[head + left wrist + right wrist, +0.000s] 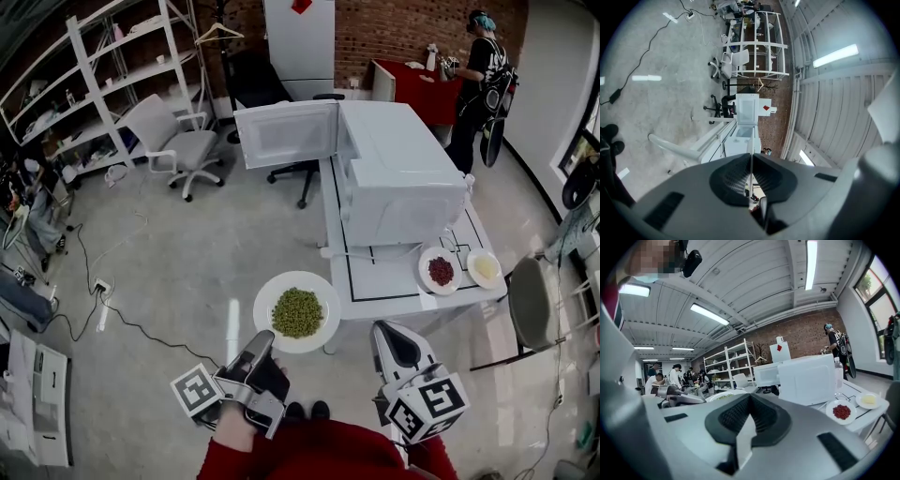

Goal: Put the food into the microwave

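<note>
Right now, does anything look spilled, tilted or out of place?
Nothing stands out. The left gripper holds the plate of peas by its rim, roughly level, with no peas off it. The microwave stands with its door open. The red bean plate and yellow food plate sit flat on the table.

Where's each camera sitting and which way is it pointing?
Head view: on the person's head, steeply down on table and open microwave; left hand-held gripper, right hand-held gripper, red sleeves.
Left gripper view: rides that gripper, rolled sideways; jaws shut on the plate rim.
Right gripper view: rides that gripper, level across the room; jaws shut, empty.
Shared: all three show the microwave.
</note>
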Motion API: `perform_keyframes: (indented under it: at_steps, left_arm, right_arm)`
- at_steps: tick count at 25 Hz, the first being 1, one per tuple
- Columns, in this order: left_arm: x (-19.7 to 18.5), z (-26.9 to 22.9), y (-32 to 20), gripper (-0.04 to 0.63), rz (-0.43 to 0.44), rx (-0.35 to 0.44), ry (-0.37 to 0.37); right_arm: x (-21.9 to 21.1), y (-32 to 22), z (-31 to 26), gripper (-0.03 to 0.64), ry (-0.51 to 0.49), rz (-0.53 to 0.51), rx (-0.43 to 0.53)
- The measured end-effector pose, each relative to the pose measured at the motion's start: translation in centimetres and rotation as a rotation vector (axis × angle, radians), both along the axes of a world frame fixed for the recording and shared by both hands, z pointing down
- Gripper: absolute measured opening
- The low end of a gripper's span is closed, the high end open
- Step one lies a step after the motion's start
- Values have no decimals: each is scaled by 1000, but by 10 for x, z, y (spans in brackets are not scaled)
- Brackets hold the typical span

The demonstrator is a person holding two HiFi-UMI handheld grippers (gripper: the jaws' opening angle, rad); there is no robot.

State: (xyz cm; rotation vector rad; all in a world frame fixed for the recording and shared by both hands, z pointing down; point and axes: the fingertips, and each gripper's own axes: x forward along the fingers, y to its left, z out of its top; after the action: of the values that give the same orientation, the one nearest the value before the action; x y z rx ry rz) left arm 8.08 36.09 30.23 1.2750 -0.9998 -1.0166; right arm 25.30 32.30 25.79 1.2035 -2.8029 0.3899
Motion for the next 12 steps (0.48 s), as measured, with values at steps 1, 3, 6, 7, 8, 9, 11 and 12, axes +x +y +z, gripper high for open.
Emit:
perform_keyframes:
  at_steps: [1,3,6,7,8,9,11,12]
  left_arm:
    - [0,0,0,23,-4,0,-2]
    - [-1,-1,-1,23,-11,1,-6]
    - [-2,-3,-2,23,-23,5,-17]
    - [-2,-4,-2,23,-27,8,-21]
    - [-3,-5,-2,23,-30,11,-26]
    - [-3,-7,-3,23,-34,15,-30]
    - [-4,-10,-4,23,-43,24,-34]
    - [-4,-11,-5,23,-48,27,-34]
  right_arm:
    - [1,-1,0,14,3,1,1]
    - [3,-1,0,14,9,1,3]
    - [5,-2,-1,15,20,-3,9]
    - [5,-2,-2,15,23,-5,11]
    - [6,-2,-2,14,25,-8,14]
    - [6,-2,-3,14,28,-11,17]
    - [6,-3,-4,14,36,-20,21]
    - [6,-3,-4,15,39,-24,22]
